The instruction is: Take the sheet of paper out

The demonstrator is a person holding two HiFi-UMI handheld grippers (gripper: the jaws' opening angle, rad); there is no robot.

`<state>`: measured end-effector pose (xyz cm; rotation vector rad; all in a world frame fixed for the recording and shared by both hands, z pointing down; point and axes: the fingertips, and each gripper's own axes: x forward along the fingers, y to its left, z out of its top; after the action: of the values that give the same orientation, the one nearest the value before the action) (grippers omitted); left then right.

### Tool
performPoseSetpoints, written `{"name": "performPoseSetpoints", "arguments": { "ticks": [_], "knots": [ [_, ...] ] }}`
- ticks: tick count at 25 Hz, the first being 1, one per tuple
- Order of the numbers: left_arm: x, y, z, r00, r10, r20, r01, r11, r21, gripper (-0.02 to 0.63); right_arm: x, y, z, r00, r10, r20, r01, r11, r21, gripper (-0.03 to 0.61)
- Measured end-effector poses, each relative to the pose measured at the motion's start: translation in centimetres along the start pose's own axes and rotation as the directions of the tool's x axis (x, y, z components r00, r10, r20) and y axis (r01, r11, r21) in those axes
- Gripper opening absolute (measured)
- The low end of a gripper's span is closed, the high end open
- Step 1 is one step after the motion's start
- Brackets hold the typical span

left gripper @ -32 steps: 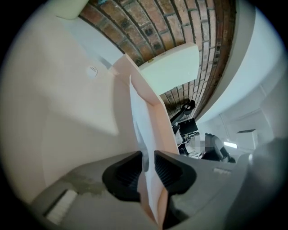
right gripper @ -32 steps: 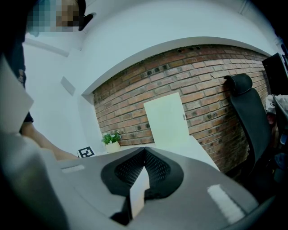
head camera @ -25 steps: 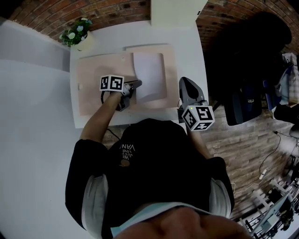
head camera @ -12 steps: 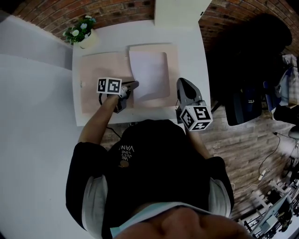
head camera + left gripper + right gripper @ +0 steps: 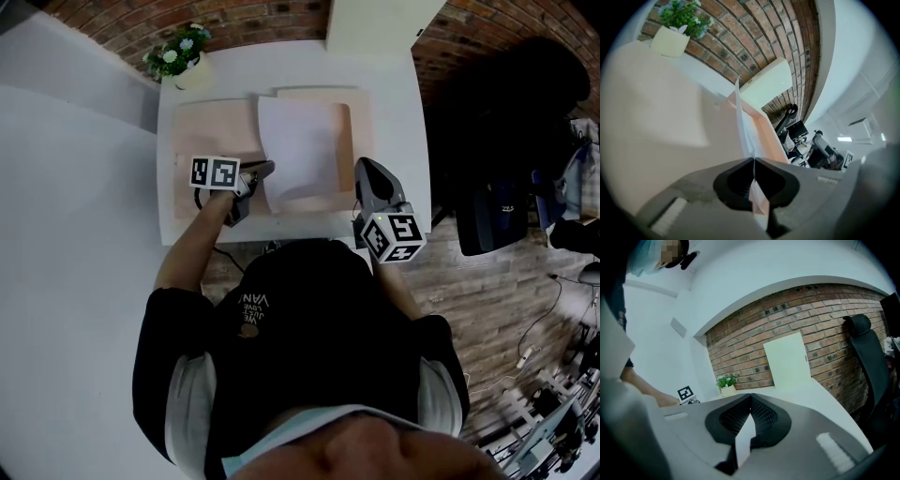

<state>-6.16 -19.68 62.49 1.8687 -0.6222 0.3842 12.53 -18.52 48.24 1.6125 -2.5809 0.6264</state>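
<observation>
Narrow bare strip of white table point(image 5: 401, 112) seen right of open pale pink folder point(image 5: 211, 127); right gripper point(image 5: 367, 169) held there, closed, empty. White rectangular paper sheet point(image 5: 302, 141) on folder's right half, near corner lifted, pinched by closed left gripper point(image 5: 266, 170).

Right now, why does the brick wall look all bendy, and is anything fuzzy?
Head view: the wide lens bows the edges of the white table, and the room around it is dim. Left gripper view: the brick wall curves inside a dark round border, and the fingers, close to the lens, look soft. Right gripper view: the bricks arc like a rainbow.
</observation>
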Motion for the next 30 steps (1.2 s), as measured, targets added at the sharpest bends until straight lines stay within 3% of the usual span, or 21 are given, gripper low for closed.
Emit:
{"name": "performPoseSetpoints", "arguments": {
  "ticks": [15, 30],
  "knots": [
    [-5.7, 0.0, 0.0, 0.999, 0.016, 0.031, -0.019, 0.997, 0.079, 0.002, 0.3, 4.1, -1.0, 1.000, 0.015, 0.006, -0.015, 1.000, 0.002, 0.002],
    [-9.7, -0.9, 0.2, 0.998, -0.030, 0.061, 0.021, 0.989, 0.149, 0.002, 0.6, 6.9, -1.5, 1.000, 0.014, 0.017, -0.014, 1.000, -0.009, 0.002]
  ]
}}
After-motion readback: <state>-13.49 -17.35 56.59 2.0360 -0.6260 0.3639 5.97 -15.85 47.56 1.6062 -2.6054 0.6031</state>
